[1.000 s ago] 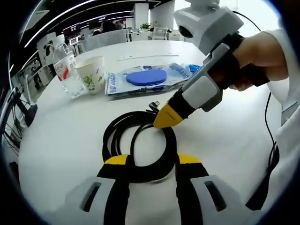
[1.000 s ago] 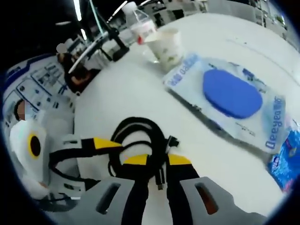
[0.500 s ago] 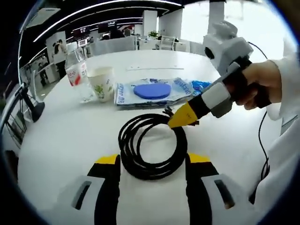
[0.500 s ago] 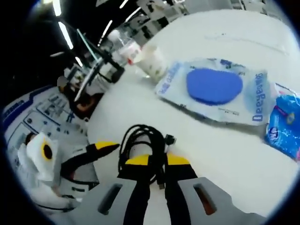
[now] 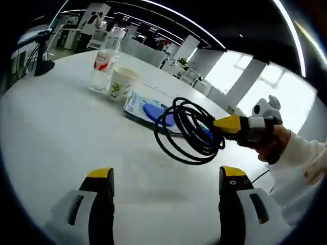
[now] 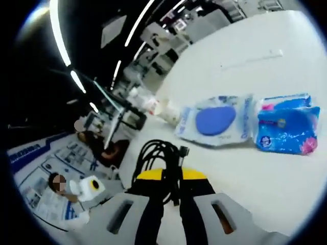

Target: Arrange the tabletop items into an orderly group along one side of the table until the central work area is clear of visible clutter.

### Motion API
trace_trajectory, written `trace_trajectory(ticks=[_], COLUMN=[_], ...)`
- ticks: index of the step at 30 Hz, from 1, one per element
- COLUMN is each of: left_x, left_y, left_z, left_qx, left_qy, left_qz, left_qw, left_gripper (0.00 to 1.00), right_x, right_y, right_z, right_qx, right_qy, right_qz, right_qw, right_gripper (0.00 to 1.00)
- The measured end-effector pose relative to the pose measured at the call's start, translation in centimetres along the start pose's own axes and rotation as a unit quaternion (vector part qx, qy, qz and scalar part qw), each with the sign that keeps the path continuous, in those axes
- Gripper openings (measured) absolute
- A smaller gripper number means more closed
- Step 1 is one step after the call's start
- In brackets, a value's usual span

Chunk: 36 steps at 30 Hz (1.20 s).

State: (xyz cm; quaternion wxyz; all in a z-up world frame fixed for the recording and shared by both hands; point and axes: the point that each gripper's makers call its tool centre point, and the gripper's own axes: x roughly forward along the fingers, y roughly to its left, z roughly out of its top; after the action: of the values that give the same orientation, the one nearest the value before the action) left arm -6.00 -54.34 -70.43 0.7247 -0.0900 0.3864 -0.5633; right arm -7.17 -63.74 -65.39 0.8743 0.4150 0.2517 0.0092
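A coiled black cable [image 5: 187,132] hangs in the air above the white table [image 5: 61,127], pinched at its right side by my right gripper [image 5: 225,124], which a person's hand holds. In the right gripper view the same cable [image 6: 162,155] sits between the shut yellow-tipped jaws of my right gripper [image 6: 171,176]. My left gripper [image 5: 163,176] stands open low over the table with nothing between its fingers. A wet-wipes pack with a blue lid [image 6: 215,120] and a blue tissue pack [image 6: 286,128] lie on the table. A paper cup [image 5: 120,82] and a water bottle [image 5: 103,61] stand beside them.
A thin white strip [image 6: 251,59] lies farther out on the table. A black stand [image 5: 43,65] rises at the table's left edge, and office desks and chairs lie beyond. Bare tabletop spreads in front of my left gripper.
My right gripper has lifted the coiled cable off the table into the air. My left gripper has pulled back and swung left, away from the coil.
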Motion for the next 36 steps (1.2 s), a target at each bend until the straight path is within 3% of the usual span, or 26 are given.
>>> trace_trajectory(ticks=[3, 6, 9, 12, 18, 22, 28, 36], left_x=[1.0, 1.5, 2.0, 2.8, 4.0, 4.9, 6.1, 8.5], left_y=[-4.1, -6.2, -7.3, -7.7, -7.9, -8.5, -9.0, -9.0], left_z=[1.5, 2.6, 3.0, 2.4, 1.4, 0.3, -1.0, -2.8], left_qx=[-0.039, -0.016, -0.001, 0.015, 0.018, 0.043, 0.06, 0.094], left_qy=[-0.021, -0.028, -0.025, 0.003, 0.034, 0.066, 0.103, 0.152], left_qz=[-0.087, -0.121, -0.129, -0.131, -0.118, -0.11, -0.11, -0.098], left_qw=[0.9952, 0.9921, 0.9913, 0.9913, 0.9923, 0.9908, 0.9867, 0.9791], left_gripper=[0.8, 0.78, 0.66, 0.6, 0.37, 0.32, 0.23, 0.22], right_x=[-1.4, -2.9, -4.1, -5.3, -7.1, -7.8, -9.2, -9.5], right_y=[0.2, -0.6, -1.8, -2.9, -4.1, -4.9, -7.3, -9.9], right_z=[0.5, 0.6, 0.4, 0.4, 0.5, 0.1, -0.7, -1.5], right_qx=[-0.012, -0.019, -0.013, 0.003, -0.007, -0.018, 0.01, 0.013], right_qy=[-0.015, -0.029, -0.036, -0.05, -0.059, -0.056, -0.06, -0.055], right_qz=[-0.002, -0.013, -0.026, -0.039, -0.057, -0.071, -0.097, -0.133], right_qw=[0.9998, 0.9993, 0.9989, 0.998, 0.9967, 0.9958, 0.9934, 0.9895], right_gripper=[0.08, 0.08, 0.08, 0.08, 0.08, 0.08, 0.09, 0.09])
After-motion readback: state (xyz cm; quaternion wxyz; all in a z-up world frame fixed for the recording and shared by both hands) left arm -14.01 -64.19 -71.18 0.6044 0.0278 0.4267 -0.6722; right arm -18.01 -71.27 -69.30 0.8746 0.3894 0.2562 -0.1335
